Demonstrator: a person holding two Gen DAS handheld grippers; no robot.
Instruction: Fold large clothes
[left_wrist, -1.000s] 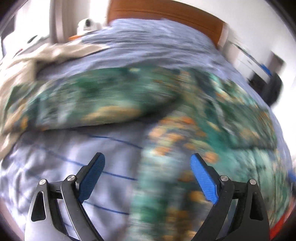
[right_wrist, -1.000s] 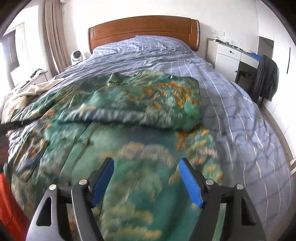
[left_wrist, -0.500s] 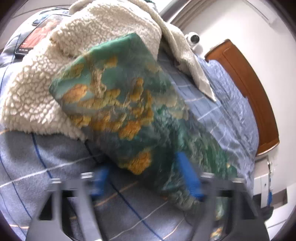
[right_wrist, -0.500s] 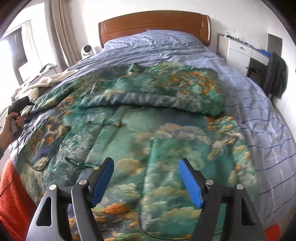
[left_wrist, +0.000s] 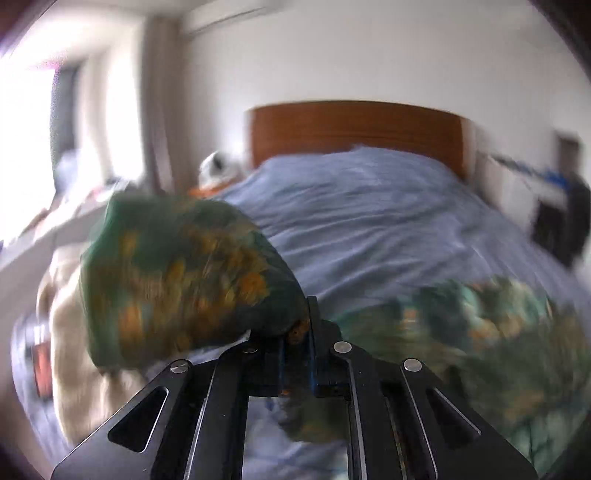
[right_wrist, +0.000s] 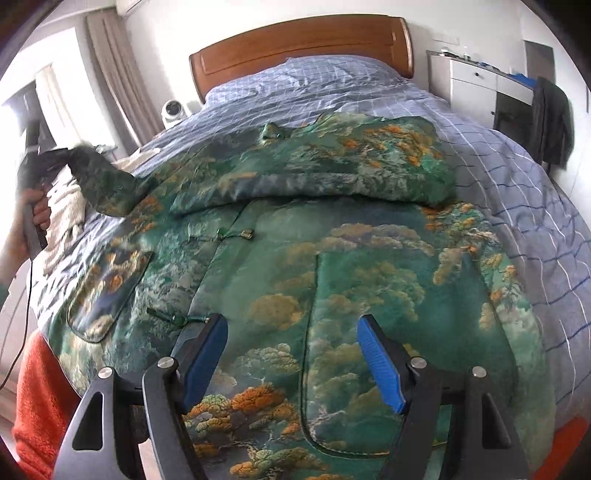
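No legible text, label, brand, number or sign found anywhere across either wrist view.

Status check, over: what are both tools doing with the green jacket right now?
Left tool shut on jacket sleeve, lifted off bed. Right tool open, empty, above jacket body. Fleece blanket beside the sleeve, not blocking.

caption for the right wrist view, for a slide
Right gripper open above the green jacket; left gripper lifts its sleeve.
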